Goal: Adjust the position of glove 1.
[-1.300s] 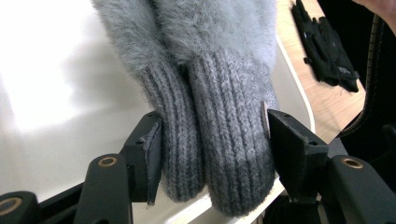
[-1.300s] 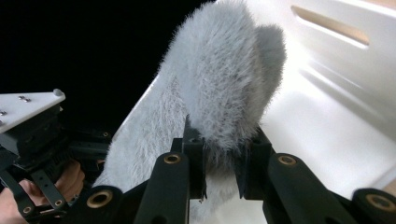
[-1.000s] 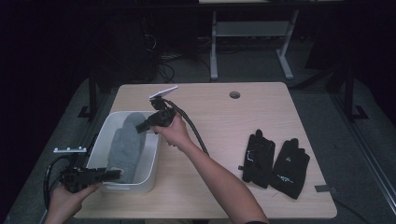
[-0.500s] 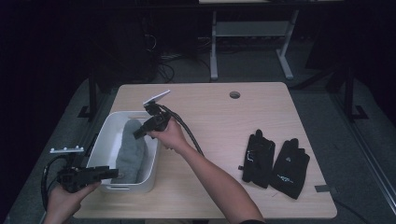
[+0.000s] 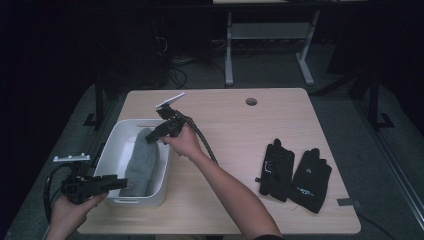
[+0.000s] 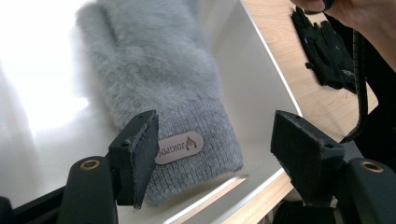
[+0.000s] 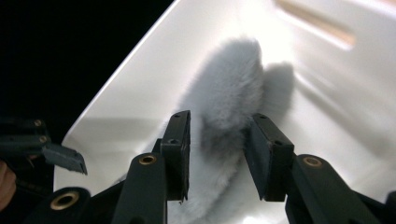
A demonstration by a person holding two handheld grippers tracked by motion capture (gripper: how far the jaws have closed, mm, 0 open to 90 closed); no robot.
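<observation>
Grey furry glove (image 6: 159, 88) with a labelled knit cuff in a white bin (image 6: 261, 79), tool (image 6: 219, 149) jaws spread over the cuff

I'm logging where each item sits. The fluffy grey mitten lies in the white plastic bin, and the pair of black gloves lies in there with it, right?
Not quite. The fluffy grey mitten does lie in the white plastic bin, but the pair of black gloves lies on the wooden table, off to the bin's right, as the high view shows.
</observation>
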